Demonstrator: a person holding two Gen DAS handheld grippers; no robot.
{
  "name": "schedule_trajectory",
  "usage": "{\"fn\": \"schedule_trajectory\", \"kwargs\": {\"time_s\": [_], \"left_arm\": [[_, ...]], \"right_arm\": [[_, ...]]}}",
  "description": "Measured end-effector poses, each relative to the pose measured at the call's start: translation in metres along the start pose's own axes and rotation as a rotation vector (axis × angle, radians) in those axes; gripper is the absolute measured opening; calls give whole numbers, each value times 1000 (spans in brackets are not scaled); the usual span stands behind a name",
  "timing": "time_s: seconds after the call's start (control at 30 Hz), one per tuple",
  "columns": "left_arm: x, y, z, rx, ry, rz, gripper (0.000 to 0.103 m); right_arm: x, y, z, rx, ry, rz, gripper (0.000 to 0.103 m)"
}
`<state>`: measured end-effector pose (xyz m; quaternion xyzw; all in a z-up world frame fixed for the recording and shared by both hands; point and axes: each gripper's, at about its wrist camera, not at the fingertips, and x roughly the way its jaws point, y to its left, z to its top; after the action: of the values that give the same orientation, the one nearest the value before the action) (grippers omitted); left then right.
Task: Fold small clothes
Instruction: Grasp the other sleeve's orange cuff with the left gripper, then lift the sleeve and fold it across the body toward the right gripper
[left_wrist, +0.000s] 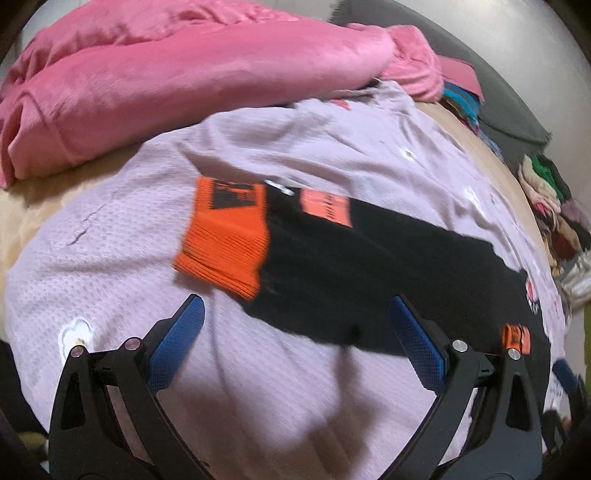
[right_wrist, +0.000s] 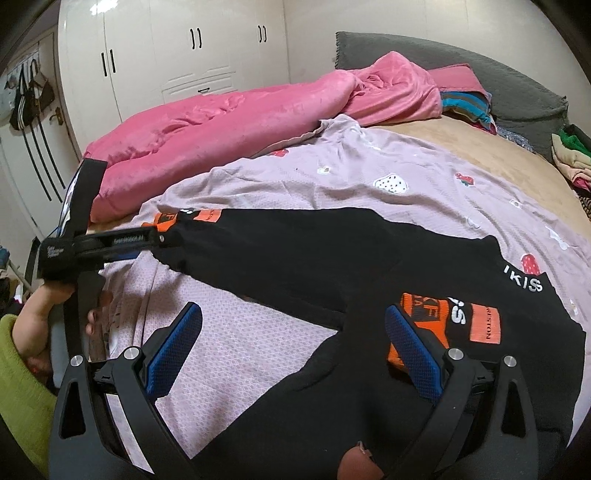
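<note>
A pair of small black trousers (left_wrist: 369, 258) with orange cuffs (left_wrist: 225, 247) lies on a lilac printed sheet (left_wrist: 147, 258). One leg stretches left and ends in the orange cuff. My left gripper (left_wrist: 295, 314) is open and empty, hovering just short of that leg. In the right wrist view the trousers (right_wrist: 314, 251) spread across the sheet (right_wrist: 332, 177), the other orange cuff (right_wrist: 424, 314) folded over near me. My right gripper (right_wrist: 293, 325) is open and empty above the crotch area. The left gripper (right_wrist: 162, 236) shows at the far leg end.
A pink fleece blanket (right_wrist: 221, 122) is bunched along the far side of the bed. A grey pillow (right_wrist: 498, 85) and piled clothes (right_wrist: 569, 155) sit at the right. White wardrobes (right_wrist: 166, 55) stand behind. A green sleeve (right_wrist: 18, 387) is at lower left.
</note>
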<state>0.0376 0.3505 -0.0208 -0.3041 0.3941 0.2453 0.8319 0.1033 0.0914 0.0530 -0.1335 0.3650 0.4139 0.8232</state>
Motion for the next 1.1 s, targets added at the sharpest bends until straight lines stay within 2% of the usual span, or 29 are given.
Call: {"fn": "schedule_trajectory", "kwargs": {"time_s": [0.1, 0.17, 0.23, 0.3, 0.33, 0.37, 0.4, 0.77, 1.1], "left_arm": [[4, 14, 8, -46, -20, 6, 92], [9, 23, 14, -86, -21, -4, 81], [11, 29, 19, -108, -27, 4, 65], [14, 32, 23, -121, -33, 1, 36], [14, 32, 25, -121, -37, 1, 28], [13, 31, 27, -116, -43, 0, 12], [10, 29, 28, -112, -52, -6, 8], [-55, -23, 43, -7, -190, -106, 7], [-91, -93, 45, 109, -246, -183, 7]], "right_arm": [[2, -2, -2, 7, 9, -7, 99], [3, -6, -4, 17, 15, -14, 99], [3, -11, -5, 32, 17, -23, 99], [2, -16, -6, 41, 17, -32, 99], [1, -17, -7, 45, 16, -36, 99], [0, -21, -7, 52, 16, -40, 99], [-1, -23, -8, 57, 15, -42, 99], [-27, -55, -14, 126, -31, -66, 99], [-72, -102, -28, 233, -104, -116, 99]]}}
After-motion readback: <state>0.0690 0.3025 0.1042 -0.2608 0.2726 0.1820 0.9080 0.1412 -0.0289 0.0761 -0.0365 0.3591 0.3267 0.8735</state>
